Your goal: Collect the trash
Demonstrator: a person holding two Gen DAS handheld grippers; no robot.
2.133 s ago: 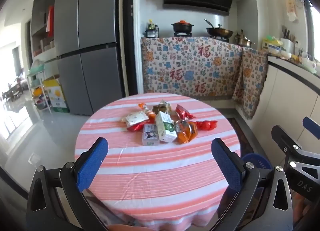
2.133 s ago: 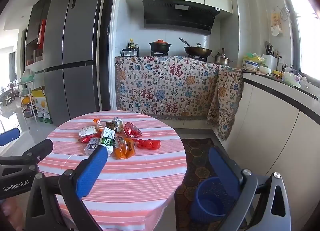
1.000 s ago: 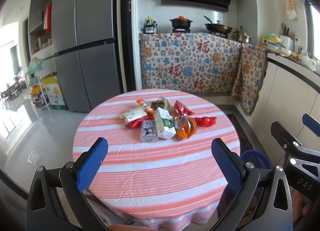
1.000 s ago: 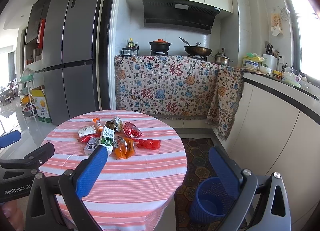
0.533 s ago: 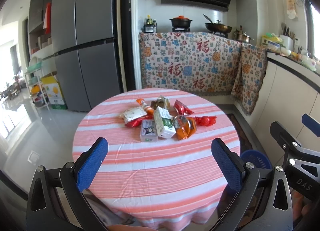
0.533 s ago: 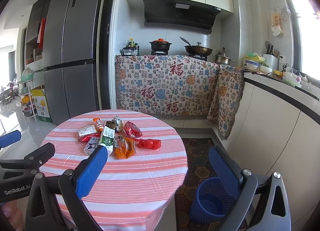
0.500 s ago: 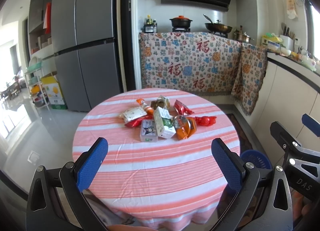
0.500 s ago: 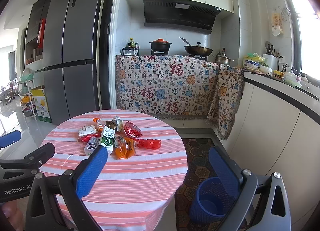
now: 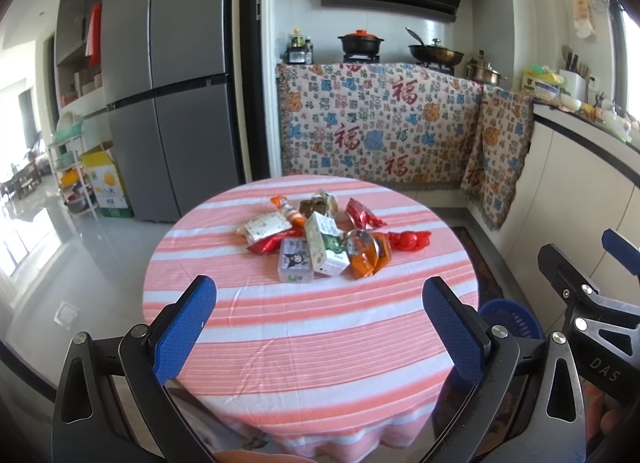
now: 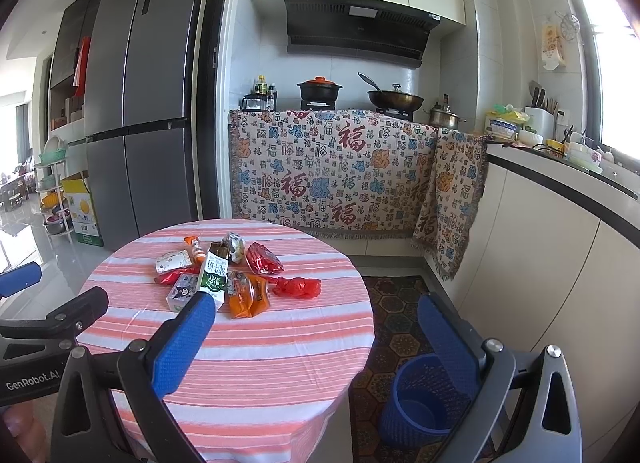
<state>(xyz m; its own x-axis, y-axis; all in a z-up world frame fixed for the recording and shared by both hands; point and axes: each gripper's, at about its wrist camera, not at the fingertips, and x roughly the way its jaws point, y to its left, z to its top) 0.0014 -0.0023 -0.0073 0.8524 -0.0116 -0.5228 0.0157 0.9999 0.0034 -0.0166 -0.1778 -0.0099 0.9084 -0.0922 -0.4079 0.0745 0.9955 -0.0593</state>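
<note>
A pile of trash lies mid-table on a round table [image 9: 304, 343] with a pink striped cloth: a milk carton [image 9: 325, 247], a small white box [image 9: 295, 265], orange wrappers [image 9: 368, 254], a red bag [image 9: 409, 240], a red packet [image 9: 360, 214] and more. The pile also shows in the right wrist view, with the carton [image 10: 213, 275] and red bag [image 10: 298, 287]. A blue trash basket [image 10: 420, 399] stands on the floor right of the table. My left gripper [image 9: 320, 327] is open and empty, short of the table's near edge. My right gripper [image 10: 316, 339] is open and empty, beside the table.
A grey fridge [image 9: 168, 83] stands at the back left. A counter draped with a patterned cloth [image 9: 380, 135] holds pots behind the table. White cabinets [image 10: 560, 263] run along the right. A patterned rug [image 10: 392, 303] lies under the basket. A shelf rack [image 9: 72, 167] is far left.
Both grippers stayed open and empty. The views have barely shifted; the left view drew back slightly from the table over the two seconds.
</note>
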